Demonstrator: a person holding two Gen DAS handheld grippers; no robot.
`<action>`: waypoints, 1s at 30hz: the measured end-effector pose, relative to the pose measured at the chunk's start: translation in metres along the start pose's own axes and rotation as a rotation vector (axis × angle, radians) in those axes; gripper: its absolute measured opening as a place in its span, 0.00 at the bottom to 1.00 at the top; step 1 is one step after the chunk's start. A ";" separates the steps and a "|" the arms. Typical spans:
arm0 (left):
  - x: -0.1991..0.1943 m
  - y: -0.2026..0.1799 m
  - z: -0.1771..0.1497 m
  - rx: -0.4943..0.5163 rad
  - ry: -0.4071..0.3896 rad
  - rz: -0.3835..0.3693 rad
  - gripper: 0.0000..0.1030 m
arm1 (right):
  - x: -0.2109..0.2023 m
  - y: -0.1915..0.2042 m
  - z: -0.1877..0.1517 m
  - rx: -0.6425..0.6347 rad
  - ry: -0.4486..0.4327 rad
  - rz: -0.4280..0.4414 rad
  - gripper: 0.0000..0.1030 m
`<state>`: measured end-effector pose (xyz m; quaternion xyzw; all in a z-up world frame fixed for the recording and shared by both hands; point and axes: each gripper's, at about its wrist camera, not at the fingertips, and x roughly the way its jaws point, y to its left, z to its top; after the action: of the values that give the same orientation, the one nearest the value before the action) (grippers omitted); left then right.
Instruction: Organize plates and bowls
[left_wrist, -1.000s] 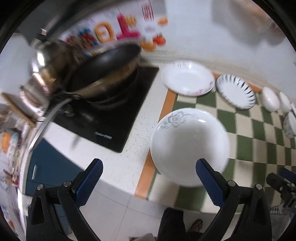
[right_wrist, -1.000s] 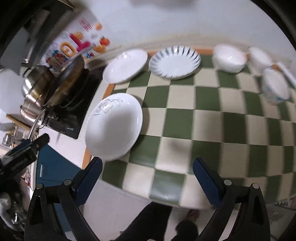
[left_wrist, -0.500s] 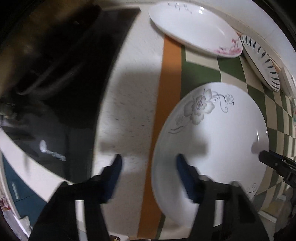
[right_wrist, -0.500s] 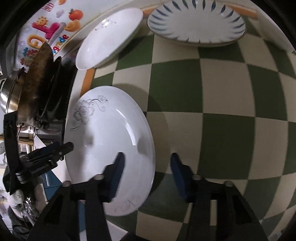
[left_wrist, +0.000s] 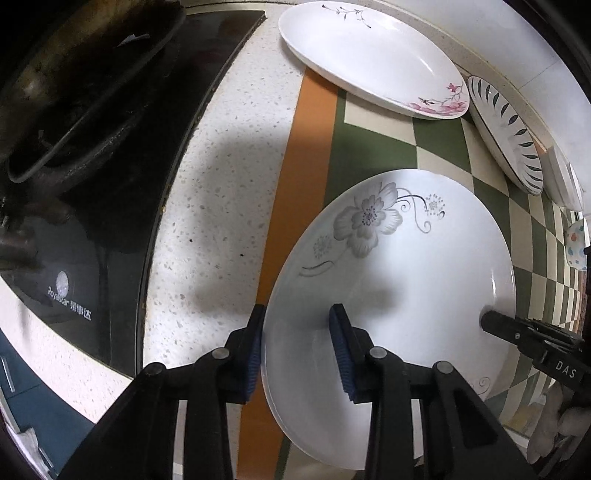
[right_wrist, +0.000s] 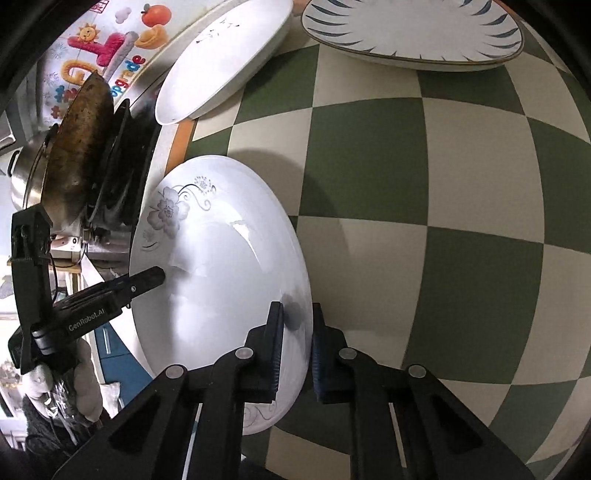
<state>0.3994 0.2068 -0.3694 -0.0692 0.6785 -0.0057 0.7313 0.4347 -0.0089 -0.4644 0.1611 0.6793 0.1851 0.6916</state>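
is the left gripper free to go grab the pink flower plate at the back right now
Probably not yet. The left gripper has its jaws straddling the rim of the grey flower plate, which the right gripper grips too. The pink flower plate lies uncovered beyond, so letting go would free the way.
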 end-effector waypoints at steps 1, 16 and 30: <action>-0.003 -0.003 -0.002 0.001 -0.007 0.005 0.31 | -0.002 -0.001 0.000 -0.005 -0.003 0.003 0.15; -0.018 -0.102 -0.020 0.078 -0.041 -0.032 0.31 | -0.091 -0.068 -0.021 0.022 -0.086 0.010 0.15; 0.015 -0.178 -0.032 0.154 0.004 -0.028 0.31 | -0.116 -0.164 -0.054 0.105 -0.082 -0.005 0.15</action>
<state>0.3841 0.0260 -0.3673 -0.0221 0.6766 -0.0682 0.7329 0.3860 -0.2099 -0.4414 0.2028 0.6598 0.1407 0.7098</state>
